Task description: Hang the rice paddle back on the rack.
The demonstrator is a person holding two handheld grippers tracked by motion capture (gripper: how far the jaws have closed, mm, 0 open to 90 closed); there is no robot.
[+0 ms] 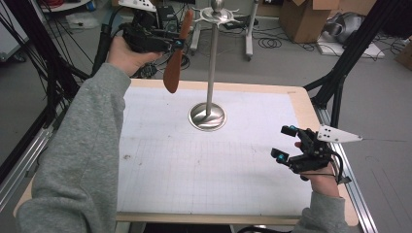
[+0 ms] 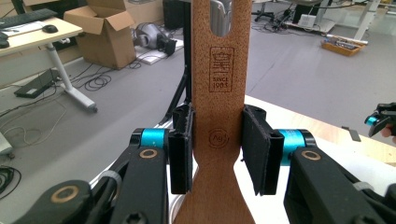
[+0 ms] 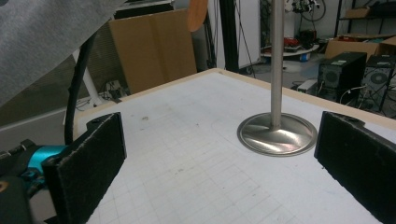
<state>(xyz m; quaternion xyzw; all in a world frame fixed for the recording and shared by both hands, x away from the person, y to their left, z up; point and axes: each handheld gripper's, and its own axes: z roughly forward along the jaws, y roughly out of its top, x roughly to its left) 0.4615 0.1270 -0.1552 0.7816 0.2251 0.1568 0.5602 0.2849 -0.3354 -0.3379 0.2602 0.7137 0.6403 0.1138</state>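
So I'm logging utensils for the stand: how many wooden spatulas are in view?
1. The spatula is held in the left gripper, raised beside the stand's top. None on the table.

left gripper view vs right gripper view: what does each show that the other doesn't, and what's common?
Left gripper view: the left hand-held gripper shut on the wooden spatula's handle, its stamped logo and hanging slot readable, plus the right hand-held gripper far off.

Right gripper view: open pads with nothing between them, the stand's round base on the gridded mat, and a grey sleeve.

Both: the spatula, the metal stand pole, the table's wooden edge.
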